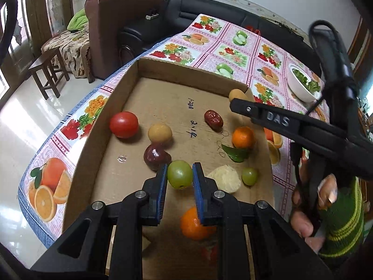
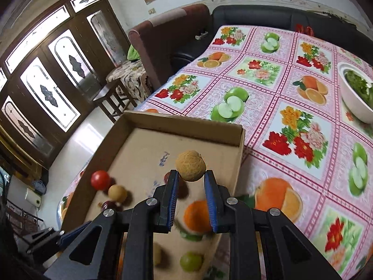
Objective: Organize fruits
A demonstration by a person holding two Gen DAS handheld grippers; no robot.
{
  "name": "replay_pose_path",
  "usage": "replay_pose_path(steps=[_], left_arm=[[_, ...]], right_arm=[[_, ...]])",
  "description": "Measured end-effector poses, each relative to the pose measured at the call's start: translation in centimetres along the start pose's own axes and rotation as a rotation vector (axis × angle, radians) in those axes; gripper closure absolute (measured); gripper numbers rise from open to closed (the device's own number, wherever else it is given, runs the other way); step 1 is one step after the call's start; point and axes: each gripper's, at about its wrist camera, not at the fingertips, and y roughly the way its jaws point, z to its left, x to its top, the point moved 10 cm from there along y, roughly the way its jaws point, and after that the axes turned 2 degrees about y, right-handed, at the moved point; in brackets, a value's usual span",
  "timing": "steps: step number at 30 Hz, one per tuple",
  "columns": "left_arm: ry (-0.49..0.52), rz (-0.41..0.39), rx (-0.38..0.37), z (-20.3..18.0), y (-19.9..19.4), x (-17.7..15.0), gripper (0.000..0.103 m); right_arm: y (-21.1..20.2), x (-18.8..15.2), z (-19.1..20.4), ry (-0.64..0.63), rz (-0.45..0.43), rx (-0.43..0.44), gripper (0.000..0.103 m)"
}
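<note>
left gripper (image 1: 180, 179) is closed on a green round fruit (image 1: 180, 174), which sits pinched between the blue pads at the fingertips, above the floor of the cardboard tray (image 1: 102, 126). directly below the fingers lies an orange (image 1: 192, 224), partly hidden. just right of the held fruit lie a pale cut slice (image 1: 225, 179) and a small green grape (image 1: 249, 176); to its left, touching or nearly so, a dark purple fruit (image 1: 155, 156). further in lie a tan round fruit (image 1: 160, 133), a red tomato (image 1: 124, 124), a second orange with a green leaf (image 1: 243, 137) and a red date (image 1: 213, 120). right gripper (image 2: 191, 177) is clamped on a rough tan ball-shaped fruit (image 2: 190, 165), held at the fingertips over the tray's right side, near its far corner; in the left wrist view the same gripper crosses from the right with a person's hand (image 1: 310, 205) and a green striped sleeve (image 1: 342, 224) behind it. the tray rests on a fruit-print tablecloth (image 2: 268, 88). a white bowl of greens (image 2: 356, 93) stands well apart on the far right. beyond the table edge are a black sofa (image 2: 256, 15) and a brown armchair (image 2: 163, 35).
</note>
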Motion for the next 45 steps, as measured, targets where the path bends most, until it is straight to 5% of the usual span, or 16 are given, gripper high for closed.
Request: replay_pose_path(steps=[22, 26, 32, 45], left_arm=[[0.027, 0.044, 0.045, -0.7, 1.5, -0.8, 0.083], [0.033, 0.046, 0.058, -0.8, 1.2, -1.2, 0.061], [0.043, 0.015, 0.062, -0.9, -0.7, -1.8, 0.061], [0.123, -0.038, 0.096, -1.1, -5.6, -5.8, 0.053]], right_arm=[[2.1, 0.1, -0.4, -0.036, 0.027, -0.031, 0.077], [1.2, -0.3, -0.5, -0.040, 0.023, -0.014, 0.076], [-1.0, -1.2, 0.1, -0.061, 0.004, 0.041, 0.072], [-6.9, -5.2, 3.6, -0.315, 0.000, 0.200, 0.043]])
